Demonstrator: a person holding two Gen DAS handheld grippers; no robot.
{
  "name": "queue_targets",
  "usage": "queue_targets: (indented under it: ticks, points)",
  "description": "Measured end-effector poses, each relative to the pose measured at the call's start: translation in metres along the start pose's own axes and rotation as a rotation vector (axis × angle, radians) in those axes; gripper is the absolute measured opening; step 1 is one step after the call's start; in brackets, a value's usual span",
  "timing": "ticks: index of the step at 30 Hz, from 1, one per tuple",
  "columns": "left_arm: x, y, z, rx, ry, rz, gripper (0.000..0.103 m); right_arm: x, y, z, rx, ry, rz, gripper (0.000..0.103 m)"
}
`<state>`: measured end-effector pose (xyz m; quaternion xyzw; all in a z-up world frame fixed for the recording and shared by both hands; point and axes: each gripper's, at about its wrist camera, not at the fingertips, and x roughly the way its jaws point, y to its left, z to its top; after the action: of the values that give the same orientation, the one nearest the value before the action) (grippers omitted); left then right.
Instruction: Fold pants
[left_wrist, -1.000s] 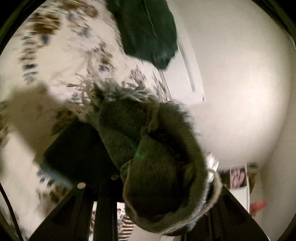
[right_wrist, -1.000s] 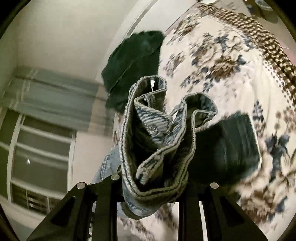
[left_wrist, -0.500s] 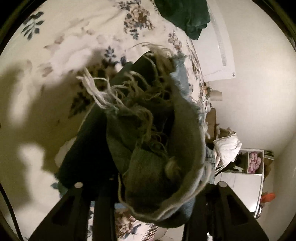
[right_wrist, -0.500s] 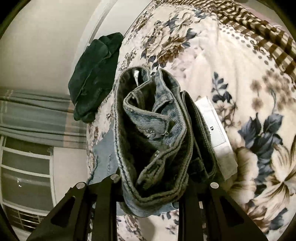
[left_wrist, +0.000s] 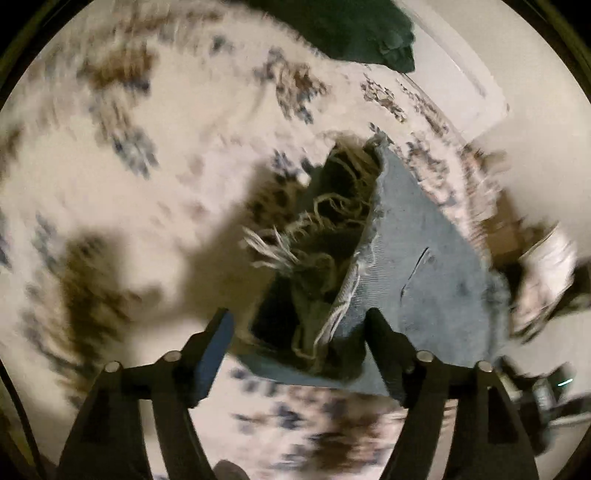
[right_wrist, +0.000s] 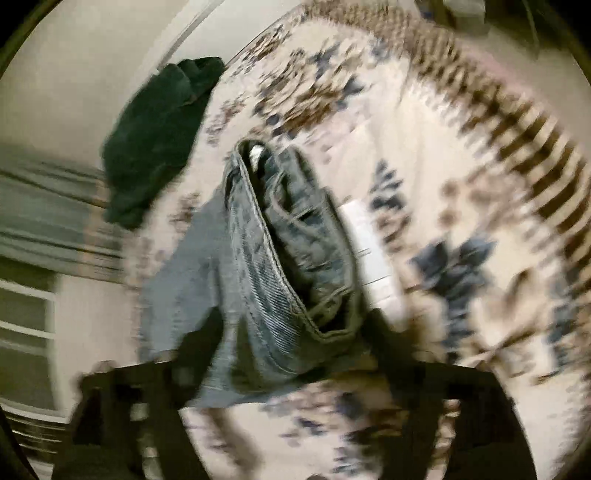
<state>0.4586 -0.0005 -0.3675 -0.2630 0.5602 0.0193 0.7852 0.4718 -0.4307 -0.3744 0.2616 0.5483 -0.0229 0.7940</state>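
Light blue jeans lie on a floral bedspread (left_wrist: 147, 206). In the left wrist view their frayed hem end (left_wrist: 332, 236) and a flat leg panel (left_wrist: 424, 266) rest on the bed in front of my left gripper (left_wrist: 299, 332), whose fingers stand wide apart around the cloth without pinching it. In the right wrist view the waistband end (right_wrist: 288, 258) lies bunched on the bed in front of my right gripper (right_wrist: 284, 373), which is heavily blurred. Its fingers look spread beside the denim.
A dark green garment (left_wrist: 354, 33) (right_wrist: 155, 136) lies at the far edge of the bed by the wall. A white tag or card (right_wrist: 369, 251) lies beside the waistband. A brown checked blanket (right_wrist: 517, 122) covers the bed's right side. Window and curtain are at left.
Both grippers were shut on the jeans and held them up; now the jeans lie on the bed, the left gripper has opened, and both views are blurred by motion.
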Motion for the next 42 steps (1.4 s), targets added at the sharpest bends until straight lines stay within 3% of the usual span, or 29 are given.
queue_targets:
  ticks: [4, 6, 9, 16, 27, 42]
  points:
    - [-0.031, -0.043, -0.009, 0.249, -0.108, 0.225, 0.093, -0.019, 0.043, -0.02, -0.221, -0.055, -0.294, 0.093]
    - [-0.037, -0.056, -0.012, 0.308, -0.111, 0.244, 0.093, -0.03, 0.064, -0.032, -0.31, -0.083, -0.384, 0.094]
    - [-0.046, -0.073, -0.016, 0.368, -0.107, 0.258, 0.093, -0.046, 0.08, -0.042, -0.333, -0.103, -0.444, 0.096]
    - [-0.084, -0.101, -0.033, 0.47, -0.154, 0.276, 0.093, -0.093, 0.105, -0.062, -0.328, -0.139, -0.434, 0.096]
    - [-0.165, -0.115, -0.065, 0.431, -0.229, 0.272, 0.093, -0.171, 0.122, -0.103, -0.385, -0.175, -0.395, 0.097]
    - [-0.385, -0.136, -0.197, 0.454, -0.397, 0.216, 0.093, -0.431, 0.141, -0.233, -0.456, -0.332, -0.362, 0.097]
